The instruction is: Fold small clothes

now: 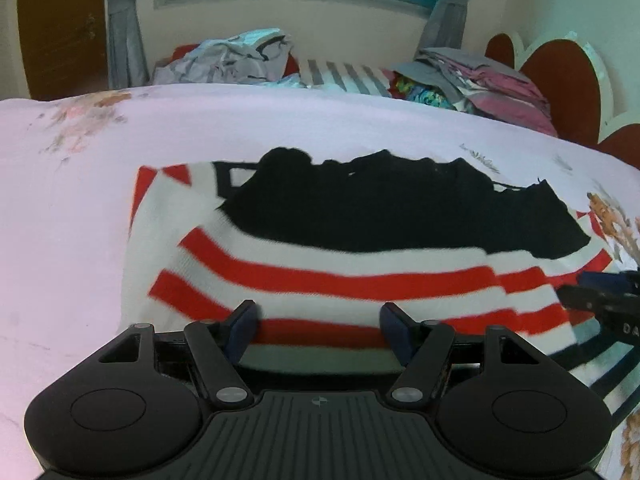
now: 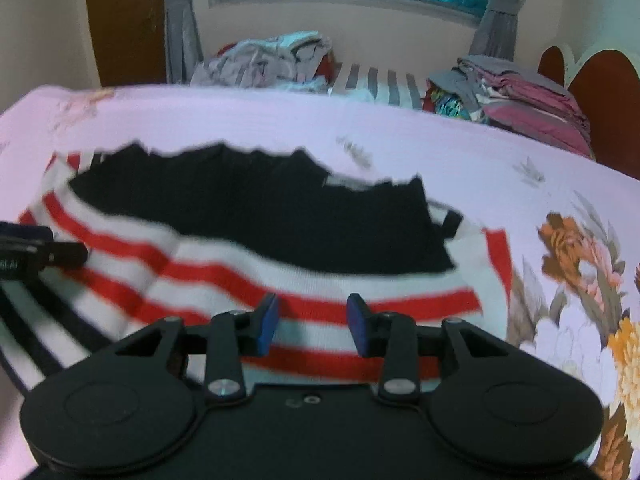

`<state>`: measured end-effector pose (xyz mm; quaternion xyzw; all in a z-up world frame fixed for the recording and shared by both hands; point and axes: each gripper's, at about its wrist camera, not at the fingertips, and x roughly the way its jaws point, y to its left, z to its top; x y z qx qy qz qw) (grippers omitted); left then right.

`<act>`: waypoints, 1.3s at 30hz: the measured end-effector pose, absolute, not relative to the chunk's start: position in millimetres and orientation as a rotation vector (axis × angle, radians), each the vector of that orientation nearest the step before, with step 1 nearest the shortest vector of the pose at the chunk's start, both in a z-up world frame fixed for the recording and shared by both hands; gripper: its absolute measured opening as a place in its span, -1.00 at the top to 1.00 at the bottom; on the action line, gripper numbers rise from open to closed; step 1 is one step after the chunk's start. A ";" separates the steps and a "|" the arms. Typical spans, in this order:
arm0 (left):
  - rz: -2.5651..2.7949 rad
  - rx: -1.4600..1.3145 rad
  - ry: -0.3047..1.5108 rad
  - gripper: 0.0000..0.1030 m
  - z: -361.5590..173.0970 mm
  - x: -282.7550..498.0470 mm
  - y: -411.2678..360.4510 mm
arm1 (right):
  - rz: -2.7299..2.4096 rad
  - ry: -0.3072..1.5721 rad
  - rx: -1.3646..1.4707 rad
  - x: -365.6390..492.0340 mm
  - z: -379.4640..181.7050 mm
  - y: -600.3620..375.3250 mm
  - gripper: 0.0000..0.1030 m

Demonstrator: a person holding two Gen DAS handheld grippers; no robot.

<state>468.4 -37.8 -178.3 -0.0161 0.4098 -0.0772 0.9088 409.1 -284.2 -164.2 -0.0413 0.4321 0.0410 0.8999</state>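
you're holding both the left claw (image 1: 318, 330) and right claw (image 2: 313, 322) spread apart over the striped garment (image 1: 340, 272) lying on the bed (image 1: 240, 120).

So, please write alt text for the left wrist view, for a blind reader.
The open left gripper hovers at the near edge of a red-and-white striped garment with a black part, spread on a pink floral bedsheet. Clothes piles lie behind.

Sweater (image 1: 340, 276) on bed (image 1: 60, 240), clothes piles (image 1: 500, 80) behind
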 end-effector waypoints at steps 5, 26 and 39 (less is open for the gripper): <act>-0.160 -0.041 0.841 -0.31 -181.2 453.7 -30.5 | 0.075 0.897 -0.051 386.4 -165.9 -287.8 0.26; -0.160 -0.020 0.834 -0.31 -179.2 426.6 -20.1 | 0.061 0.919 -0.060 339.4 -163.8 -285.7 0.26; -0.126 -0.026 0.736 -0.31 -151.7 439.4 -27.5 | 0.124 0.817 -0.023 377.2 -135.2 -254.5 0.20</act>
